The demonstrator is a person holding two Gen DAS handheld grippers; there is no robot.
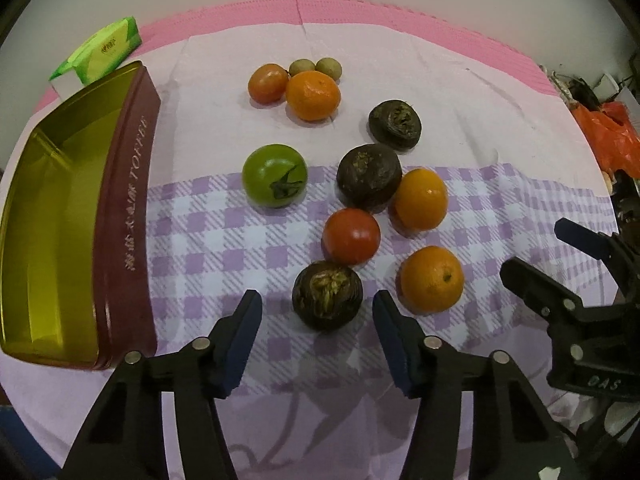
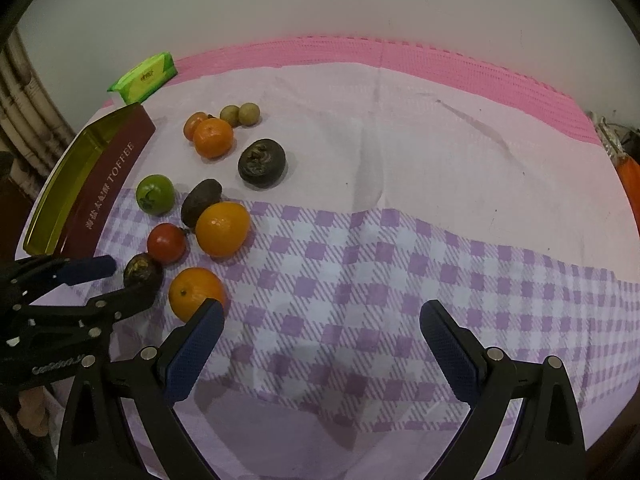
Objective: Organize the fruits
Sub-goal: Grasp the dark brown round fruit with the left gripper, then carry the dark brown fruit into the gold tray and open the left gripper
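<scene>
Checked cloth (image 1: pixel 240 240) | left gripper (image 1: pixel 318 304) apart, astride dark fruit (image 1: pixel 327 294) | right gripper (image 2: pixel 322 320) wide, empty

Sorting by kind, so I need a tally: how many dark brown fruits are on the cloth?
3. One sits nearest the left gripper, one touches an orange mid-cloth, one lies farther back. None appear hidden.

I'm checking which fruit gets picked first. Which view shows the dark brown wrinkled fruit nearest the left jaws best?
The left wrist view: the dark brown wrinkled fruit lies whole and unobstructed on the checked cloth, just ahead of the left gripper. In the right wrist view it is small and partly hidden behind that gripper's near finger.
</scene>
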